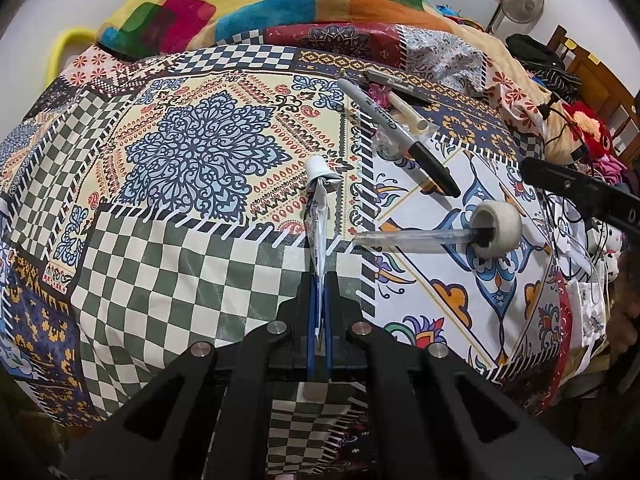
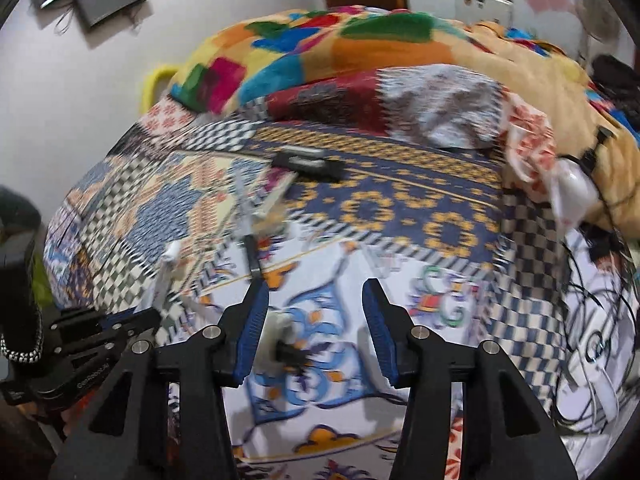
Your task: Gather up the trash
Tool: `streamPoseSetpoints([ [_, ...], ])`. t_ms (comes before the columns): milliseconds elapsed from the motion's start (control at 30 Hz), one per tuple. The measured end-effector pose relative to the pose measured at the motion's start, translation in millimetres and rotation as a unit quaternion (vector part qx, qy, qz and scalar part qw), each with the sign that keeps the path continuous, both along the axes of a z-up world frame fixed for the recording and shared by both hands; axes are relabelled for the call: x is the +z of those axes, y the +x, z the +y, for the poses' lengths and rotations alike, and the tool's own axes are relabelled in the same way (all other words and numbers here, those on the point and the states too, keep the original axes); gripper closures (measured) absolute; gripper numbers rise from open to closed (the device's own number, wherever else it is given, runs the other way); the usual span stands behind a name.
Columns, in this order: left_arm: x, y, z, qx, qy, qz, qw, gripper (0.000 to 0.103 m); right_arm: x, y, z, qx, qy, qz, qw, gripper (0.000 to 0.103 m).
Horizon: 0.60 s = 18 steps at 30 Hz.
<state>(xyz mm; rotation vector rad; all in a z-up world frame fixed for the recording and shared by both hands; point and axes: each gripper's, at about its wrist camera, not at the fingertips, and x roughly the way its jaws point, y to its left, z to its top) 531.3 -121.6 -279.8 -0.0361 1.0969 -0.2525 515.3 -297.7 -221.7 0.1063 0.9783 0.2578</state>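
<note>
The left tongs (image 1: 320,312) pinch a squeezed tube (image 1: 318,216); the right tongs (image 2: 316,320), gaping empty, should straddle the tape roll (image 1: 496,228) squarely.

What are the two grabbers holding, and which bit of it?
The left gripper pinches a squeezed-flat tube by its flat bottom end, with the white cap pointing away. The right gripper is open and holds nothing.

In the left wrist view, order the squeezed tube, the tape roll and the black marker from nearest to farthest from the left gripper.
1. squeezed tube, clamped in the left gripper, centre.
2. tape roll, to the right.
3. black marker, farther back, right of centre.
</note>
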Motion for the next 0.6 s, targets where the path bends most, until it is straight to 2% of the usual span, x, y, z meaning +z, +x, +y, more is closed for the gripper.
streamPoseSetpoints([
  [100, 0, 0, 0, -0.001, -0.002, 0.002, 1.0000, 0.101, -4, 0, -14, -0.008, 0.009, 0.014, 1.000, 0.058],
  [200, 0, -2, -2, -0.004, -0.002, 0.003, 1.0000, 0.101, -10, -7, -18, 0.010, 0.023, 0.029, 0.999, 0.058],
  [300, 0, -4, -3, -0.003, -0.002, 0.004, 1.0000, 0.101, -15, -17, -7, 0.040, 0.005, 0.038, 0.998, 0.058],
  [367, 0, -5, -4, -0.002, -0.004, 0.006, 1.0000, 0.101, -19, -22, -3, 0.041, 0.000, 0.044, 0.998, 0.058],
  [467, 0, -4, -6, -0.003, 0.000, 0.008, 1.0000, 0.101, -19, -27, -7, 0.019, 0.011, 0.042, 0.999, 0.060],
  [600, 0, -2, -8, -0.005, 0.002, 0.009, 0.9999, 0.101, -19, -31, -16, -0.043, -0.022, 0.040, 0.998, 0.060],
])
